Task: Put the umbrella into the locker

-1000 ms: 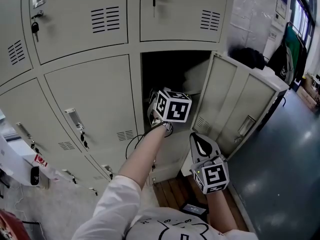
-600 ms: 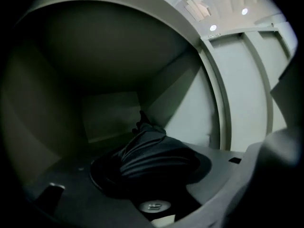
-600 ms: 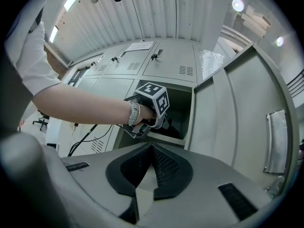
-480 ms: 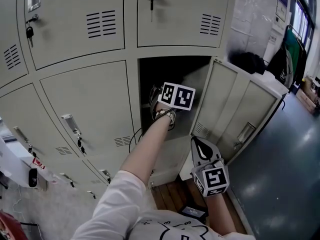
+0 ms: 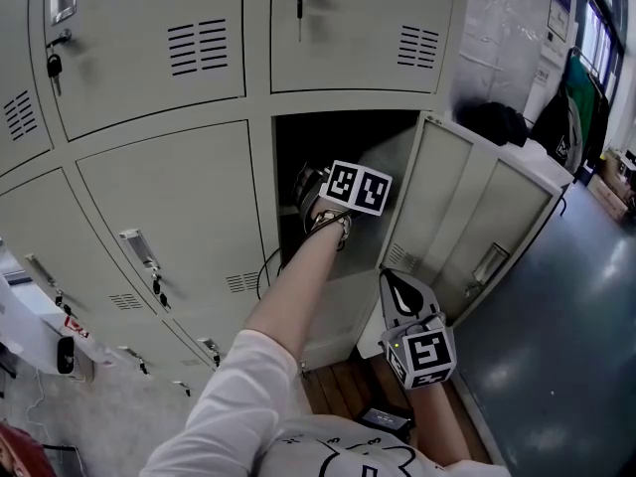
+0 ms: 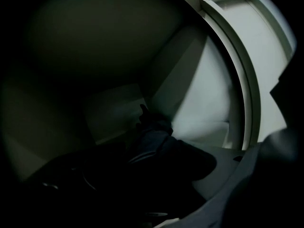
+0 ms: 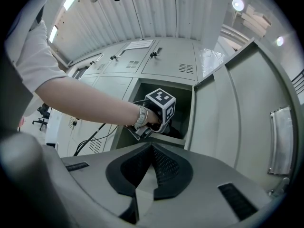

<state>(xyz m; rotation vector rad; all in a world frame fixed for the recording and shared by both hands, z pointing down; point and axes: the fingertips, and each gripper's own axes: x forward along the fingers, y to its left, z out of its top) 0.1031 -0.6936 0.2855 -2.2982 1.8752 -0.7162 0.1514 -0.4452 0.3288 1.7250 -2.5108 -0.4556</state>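
A bank of grey lockers (image 5: pixel 159 197) stands shut around one open locker (image 6: pixel 204 89), whose door (image 5: pixel 477 217) swings wide to the right of the opening. Inside that open locker a dark folded umbrella (image 6: pixel 154 139) points toward the rear wall. It reaches out from the left hand-held gripper (image 5: pixel 306 195), whose shadowed jaws appear closed around it. A pale flat shape behind the umbrella is too dim to name; nothing else shows inside. The risk, judging from here, is a release before the umbrella lies fully on the locker's floor. It could then roll toward the opening and drop out, or foul the door. Below the opening, the right hand-held gripper (image 5: pixel 400 288) hangs with jaws pressed together and nothing between them.
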